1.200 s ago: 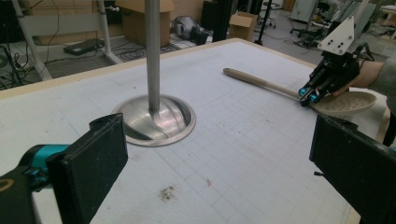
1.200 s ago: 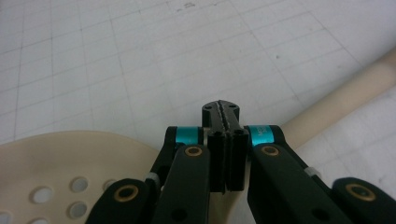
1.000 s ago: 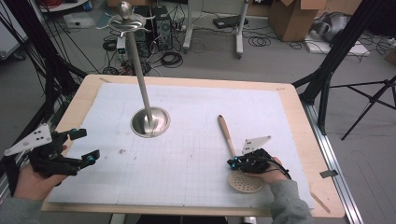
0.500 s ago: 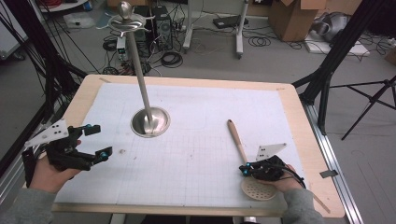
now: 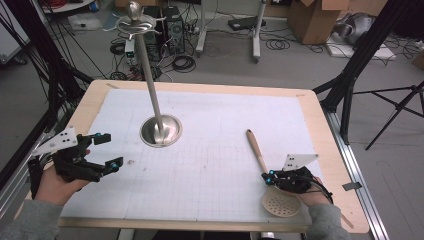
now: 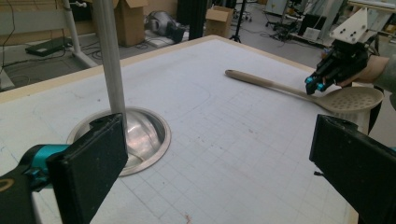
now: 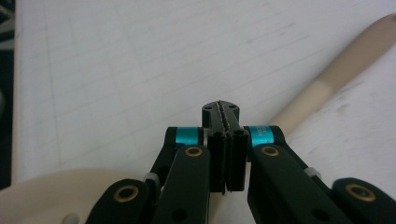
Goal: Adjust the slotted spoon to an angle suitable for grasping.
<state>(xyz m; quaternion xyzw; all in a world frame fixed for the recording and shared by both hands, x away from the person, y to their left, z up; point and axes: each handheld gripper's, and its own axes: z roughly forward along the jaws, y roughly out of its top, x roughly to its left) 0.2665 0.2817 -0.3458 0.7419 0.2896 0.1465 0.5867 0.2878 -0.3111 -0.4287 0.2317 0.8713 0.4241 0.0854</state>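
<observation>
A pale slotted spoon [image 5: 260, 155] lies on the white grid mat near the right front corner, with its perforated head [image 5: 281, 202] toward the front edge. My right gripper [image 5: 268, 176] is shut, pad against pad with nothing between, and its tips sit over the spoon's neck. In the right gripper view the handle [image 7: 327, 79] runs off behind the closed gripper [image 7: 226, 112]. A metal stand with a round base [image 5: 161, 131] and a tall pole rises left of centre. My left gripper [image 5: 110, 150] hovers open at the left front, and its view faces the base [image 6: 140, 140] and the spoon [image 6: 280, 86].
The mat covers a wood-rimmed table [image 5: 320, 130]. A small crumb [image 5: 131, 161] lies near the left gripper. The stand's top carries hooks [image 5: 134, 20] high above the far edge. Cables, cardboard boxes and black tripod legs stand on the floor around the table.
The right gripper and the spoon under it have slid right and toward the front edge. The left gripper has drifted slightly right, toward the stand.
</observation>
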